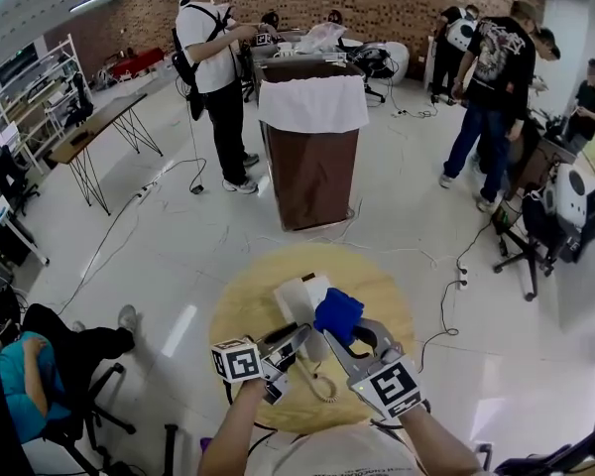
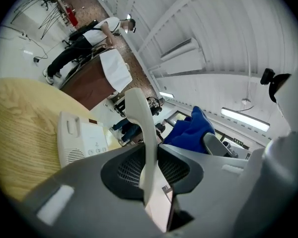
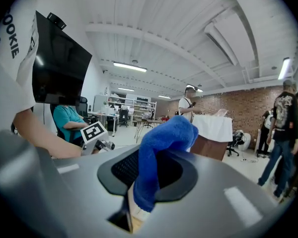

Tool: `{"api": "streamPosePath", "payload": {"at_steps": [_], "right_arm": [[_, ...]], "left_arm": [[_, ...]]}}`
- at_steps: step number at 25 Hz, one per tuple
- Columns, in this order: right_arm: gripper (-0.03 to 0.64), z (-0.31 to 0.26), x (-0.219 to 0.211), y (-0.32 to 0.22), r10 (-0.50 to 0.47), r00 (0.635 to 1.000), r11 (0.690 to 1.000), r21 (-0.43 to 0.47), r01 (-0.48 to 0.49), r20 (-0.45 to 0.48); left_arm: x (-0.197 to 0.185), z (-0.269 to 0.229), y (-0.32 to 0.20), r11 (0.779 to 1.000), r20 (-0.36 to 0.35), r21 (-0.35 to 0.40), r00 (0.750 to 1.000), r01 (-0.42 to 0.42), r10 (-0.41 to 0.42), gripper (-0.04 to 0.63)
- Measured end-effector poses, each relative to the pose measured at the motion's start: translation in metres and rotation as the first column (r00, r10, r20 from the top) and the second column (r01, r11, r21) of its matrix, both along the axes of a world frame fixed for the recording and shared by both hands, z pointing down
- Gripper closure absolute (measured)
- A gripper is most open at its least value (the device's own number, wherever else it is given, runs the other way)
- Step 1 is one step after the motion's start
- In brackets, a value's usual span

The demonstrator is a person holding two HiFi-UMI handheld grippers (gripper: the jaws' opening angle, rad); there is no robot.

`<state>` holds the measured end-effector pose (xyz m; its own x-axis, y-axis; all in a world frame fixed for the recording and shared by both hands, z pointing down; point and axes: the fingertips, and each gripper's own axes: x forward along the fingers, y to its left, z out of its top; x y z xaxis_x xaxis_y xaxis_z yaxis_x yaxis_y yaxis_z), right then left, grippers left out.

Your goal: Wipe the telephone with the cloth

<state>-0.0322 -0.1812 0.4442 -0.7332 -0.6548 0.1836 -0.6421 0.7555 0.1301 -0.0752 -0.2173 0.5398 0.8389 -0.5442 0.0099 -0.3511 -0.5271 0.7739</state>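
The telephone's white handset (image 2: 141, 133) is clenched edge-on between the jaws of the left hand-held gripper (image 1: 286, 345). It is held lifted clear of the telephone base (image 1: 299, 298), on the side of the base nearest the person. The base is left standing on the round wooden worktop (image 1: 240, 310). A curly cord (image 1: 322, 383) is seen lying on the worktop on the same near side of the base.

The blue cloth (image 3: 161, 148) is grasped by the right hand-held gripper (image 3: 148, 182). The jaws are closed on a fold of it, and the bunched remainder stands out beyond the tips. The cloth is held just beside the right edge of the base, raised off the worktop and close to the lifted handset. Whether cloth and handset touch cannot be told.

A speaker grille and a row of small buttons are seen on the face of the base, but the marks there are too small to be read. The letters "OOKIE" can be read on a white sleeve (image 3: 10, 33) in the right gripper view. Square black-and-white markers are carried on the cube of each hand-held gripper.
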Motion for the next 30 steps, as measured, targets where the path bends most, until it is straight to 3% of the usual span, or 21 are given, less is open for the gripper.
{"api": "streamPosePath", "payload": {"at_steps": [8,13,18,23,30], "right_arm": [[0.546,-0.071,0.002,-0.012,-0.017,0.996,0.996,0.090,0.009,0.087],[0.546,-0.108,-0.019,-0.016,-0.054,0.994,0.984,0.174,0.037,0.093],[0.546,-0.108,-0.032,-0.007,-0.090,0.994,0.974,0.213,0.074,0.065],[0.546,-0.101,-0.030,0.001,-0.090,0.993,0.976,0.203,0.073,0.076],[0.546,-0.095,-0.025,0.010,-0.078,0.992,0.982,0.180,0.058,0.103]], "left_arm": [[0.021,-0.061,0.025,0.988,0.081,0.152,0.997,-0.008,-0.005,0.520],[0.027,-0.072,0.044,0.982,0.148,0.184,0.989,-0.033,0.005,0.520],[0.041,-0.079,0.060,0.974,0.194,0.220,0.981,-0.051,0.008,0.520],[0.035,-0.085,0.061,0.973,0.178,0.230,0.984,-0.024,-0.017,0.520],[0.017,-0.099,0.054,0.972,0.092,0.229,0.993,0.046,-0.069,0.520]]}}
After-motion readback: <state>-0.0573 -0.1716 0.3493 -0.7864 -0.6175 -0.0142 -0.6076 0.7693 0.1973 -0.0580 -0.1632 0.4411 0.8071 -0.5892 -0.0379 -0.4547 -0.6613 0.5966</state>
